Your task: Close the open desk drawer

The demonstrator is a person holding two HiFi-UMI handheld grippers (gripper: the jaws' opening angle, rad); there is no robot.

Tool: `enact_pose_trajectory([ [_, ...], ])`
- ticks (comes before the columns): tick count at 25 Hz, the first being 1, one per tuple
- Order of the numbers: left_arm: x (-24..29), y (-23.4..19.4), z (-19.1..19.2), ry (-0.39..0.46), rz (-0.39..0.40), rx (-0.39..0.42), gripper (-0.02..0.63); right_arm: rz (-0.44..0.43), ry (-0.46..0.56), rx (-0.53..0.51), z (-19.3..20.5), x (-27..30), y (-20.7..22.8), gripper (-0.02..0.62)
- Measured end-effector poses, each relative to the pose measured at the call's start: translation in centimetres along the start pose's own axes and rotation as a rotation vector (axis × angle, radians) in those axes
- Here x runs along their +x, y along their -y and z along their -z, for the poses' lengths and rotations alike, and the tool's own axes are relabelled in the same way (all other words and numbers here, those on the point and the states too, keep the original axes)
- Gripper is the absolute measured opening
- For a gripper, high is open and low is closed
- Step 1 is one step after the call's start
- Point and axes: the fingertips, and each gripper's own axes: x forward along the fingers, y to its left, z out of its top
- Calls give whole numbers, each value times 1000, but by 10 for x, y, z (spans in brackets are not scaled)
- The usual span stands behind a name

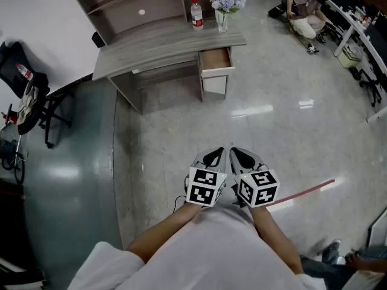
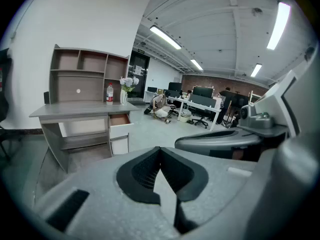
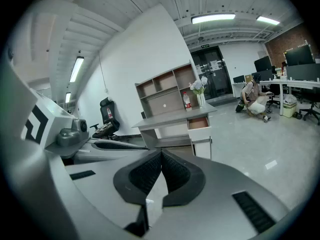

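A grey desk (image 1: 151, 46) with a shelf unit stands far ahead of me across the floor. Its top right drawer (image 1: 216, 60) is pulled out, showing a brown inside and a white front. The same drawer (image 2: 120, 120) shows in the left gripper view and again, drawer (image 3: 199, 123), in the right gripper view. My left gripper (image 1: 215, 156) and right gripper (image 1: 237, 156) hang side by side close to my body, well short of the desk. Both have their jaws together with nothing between them.
A water bottle (image 1: 196, 14) and a vase of flowers (image 1: 223, 3) stand on the desktop. A black office chair (image 1: 30, 95) is at the left. A person (image 1: 305, 11) crouches on the floor at the far right near more desks. Red tape (image 1: 305, 191) marks the floor.
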Motion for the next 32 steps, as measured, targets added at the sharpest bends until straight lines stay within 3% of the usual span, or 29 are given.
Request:
enact_pose_trajectory([
  [18, 6, -25, -7, 14, -7, -44, 3, -5, -15, -12, -8, 21, -2, 2],
  [32, 60, -64, -41, -3, -80, -57, 3, -79, -38, 2, -36, 82, 38, 2],
])
